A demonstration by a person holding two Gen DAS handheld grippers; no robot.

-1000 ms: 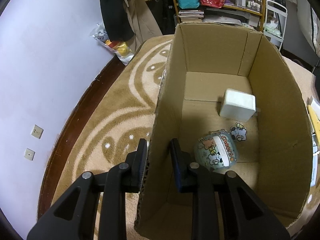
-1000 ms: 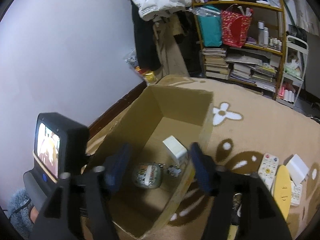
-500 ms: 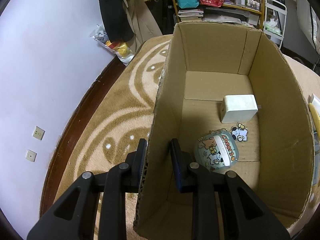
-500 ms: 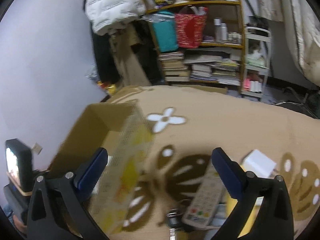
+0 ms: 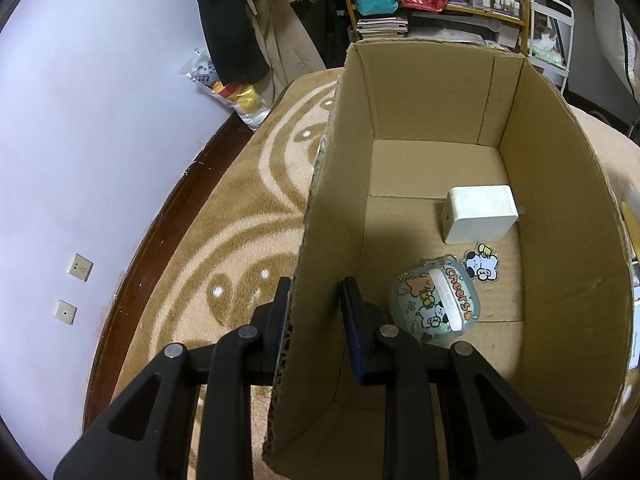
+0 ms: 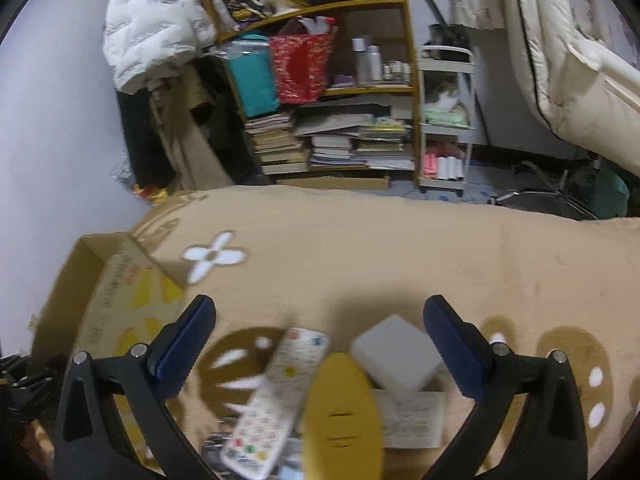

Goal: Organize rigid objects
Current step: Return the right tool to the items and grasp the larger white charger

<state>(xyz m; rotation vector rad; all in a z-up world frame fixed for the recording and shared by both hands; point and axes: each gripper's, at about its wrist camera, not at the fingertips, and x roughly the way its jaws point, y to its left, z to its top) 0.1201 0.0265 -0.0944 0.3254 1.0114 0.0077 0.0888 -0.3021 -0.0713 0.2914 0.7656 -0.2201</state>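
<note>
Your left gripper [image 5: 314,312] clamps the side wall of the brown cardboard box [image 5: 560,208]; your right gripper [image 6: 320,344] hovers spread wide above the white remote control [image 6: 276,396] on the tan rug [image 6: 400,252].

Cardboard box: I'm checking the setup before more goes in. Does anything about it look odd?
Nothing looks damaged. The brown cardboard box has no top flaps showing, and the left gripper straddles its left wall. Inside lie a white cube charger and a cartoon-printed pouch.
</note>
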